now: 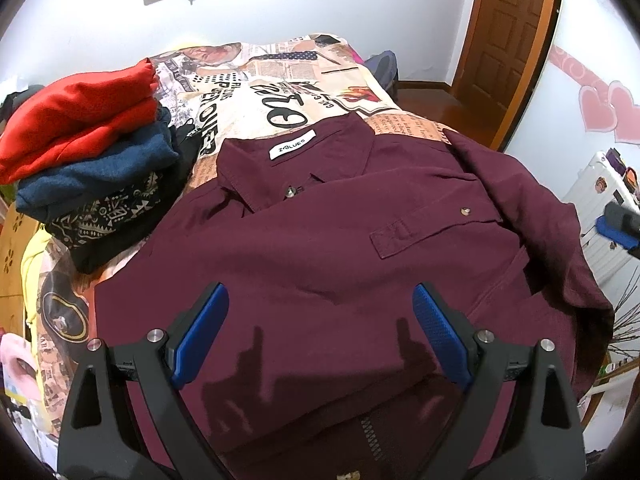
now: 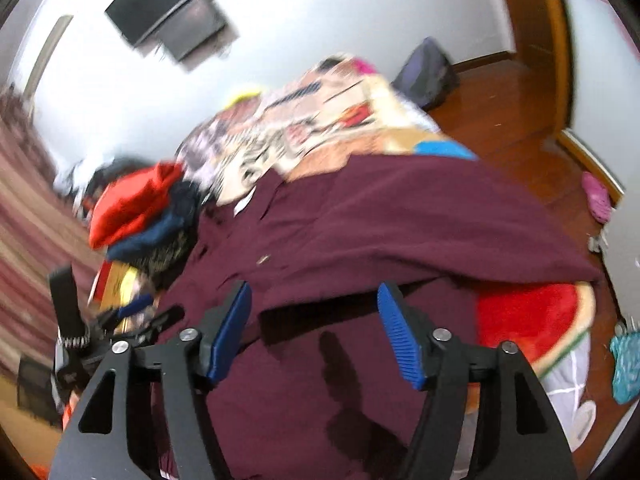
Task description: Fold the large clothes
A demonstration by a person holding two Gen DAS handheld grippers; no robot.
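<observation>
A maroon button shirt [image 1: 320, 240] lies spread on the bed, collar and white label at the far end, a chest pocket to the right. My left gripper [image 1: 320, 300] hangs open over the shirt's lower front, nothing between its blue pads. In the blurred right wrist view the same shirt [image 2: 400, 216] has a side folded over across the body. My right gripper [image 2: 314, 296] stands open just above that folded edge; no cloth is pinched between its pads.
A stack of folded clothes [image 1: 88, 152], red on top, then navy and a black patterned one, sits at the shirt's left. The printed bedspread [image 1: 288, 92] runs toward the wall. A wooden door [image 1: 508, 40] and floor lie right. A red cushion [image 2: 532, 320] shows beside the shirt.
</observation>
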